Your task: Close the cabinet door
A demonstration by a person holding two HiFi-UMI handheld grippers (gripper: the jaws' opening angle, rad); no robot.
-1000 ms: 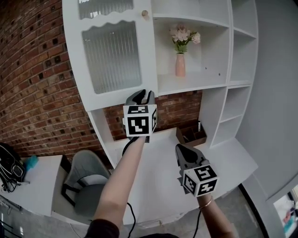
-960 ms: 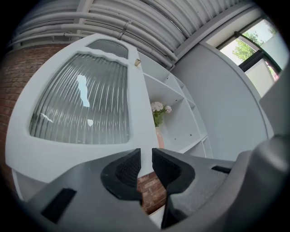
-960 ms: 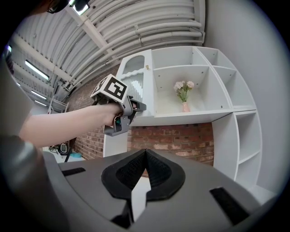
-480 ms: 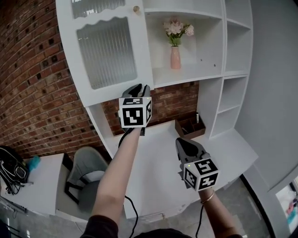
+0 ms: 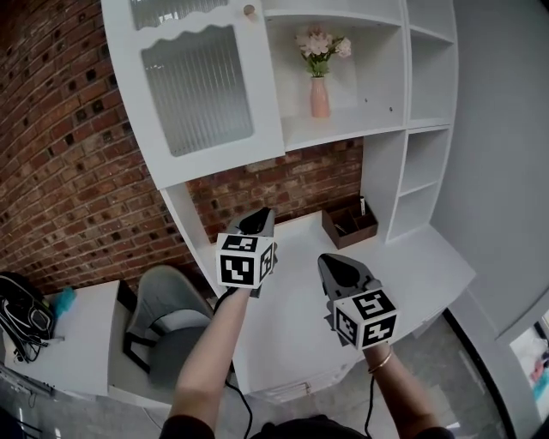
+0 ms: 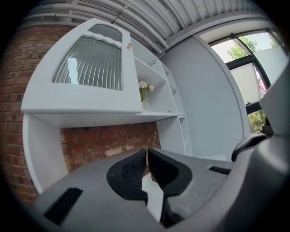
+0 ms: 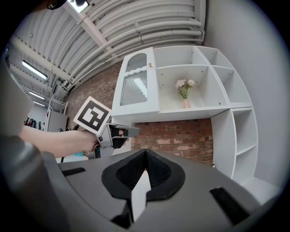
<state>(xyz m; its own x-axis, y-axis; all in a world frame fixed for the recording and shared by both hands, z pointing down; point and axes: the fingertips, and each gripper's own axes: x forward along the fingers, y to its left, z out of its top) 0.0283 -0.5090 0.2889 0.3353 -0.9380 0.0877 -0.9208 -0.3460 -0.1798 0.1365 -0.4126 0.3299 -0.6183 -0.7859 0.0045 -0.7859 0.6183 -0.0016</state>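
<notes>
The white cabinet door (image 5: 206, 86) with ribbed glass and a small round knob (image 5: 250, 11) stands swung out from the shelf unit; it also shows in the left gripper view as the cabinet door (image 6: 90, 68) and in the right gripper view as the cabinet door (image 7: 136, 86). My left gripper (image 5: 262, 214) hangs well below the door's lower edge, touching nothing. Its jaws are closing: in its own view the left gripper (image 6: 147, 152) shows only a thin slit, with nothing in it. My right gripper (image 5: 334, 261) is lower right, over the desk; the right gripper (image 7: 145, 152) has its tips together and holds nothing.
A pink vase of flowers (image 5: 319, 86) stands on the open shelf right of the door. A white desk (image 5: 412, 266) carries a brown organiser box (image 5: 350, 225). A grey chair (image 5: 163, 317) sits at the left. A brick wall (image 5: 69, 171) lies behind.
My left gripper has dropped from just under the door's lower edge to well below it, and its jaws have narrowed. The right gripper barely shifted. The door stands as before.
</notes>
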